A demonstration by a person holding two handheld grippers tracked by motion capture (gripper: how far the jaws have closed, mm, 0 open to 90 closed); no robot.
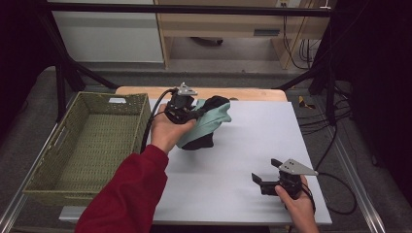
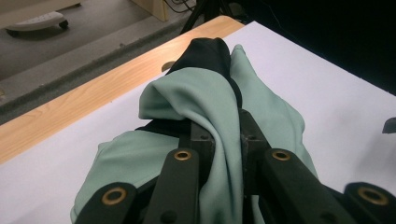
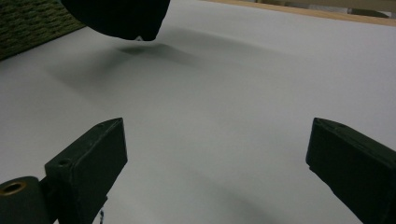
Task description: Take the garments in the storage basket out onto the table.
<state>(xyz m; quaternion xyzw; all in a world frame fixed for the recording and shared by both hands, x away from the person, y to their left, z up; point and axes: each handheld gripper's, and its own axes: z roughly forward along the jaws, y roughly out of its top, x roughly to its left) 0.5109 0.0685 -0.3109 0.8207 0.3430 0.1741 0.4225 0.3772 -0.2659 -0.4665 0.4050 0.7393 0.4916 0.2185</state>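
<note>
Mint-green cloth (image 2: 205,107) sits pinched between the left tongs (image 2: 227,135), while the right tongs (image 3: 215,154) gape apart, well away.

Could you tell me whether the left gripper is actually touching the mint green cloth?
Touching. In the left gripper view, the left gripper has its fingers pinched on a fold of the mint green cloth.

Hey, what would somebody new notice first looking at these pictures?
Probably the mint-green and black garment, bunched near the far edge of the white table, with the left gripper shut on a fold of it. Next, the green woven basket at the table's left side, and the right gripper, jaws wide open, near the front right.
</note>
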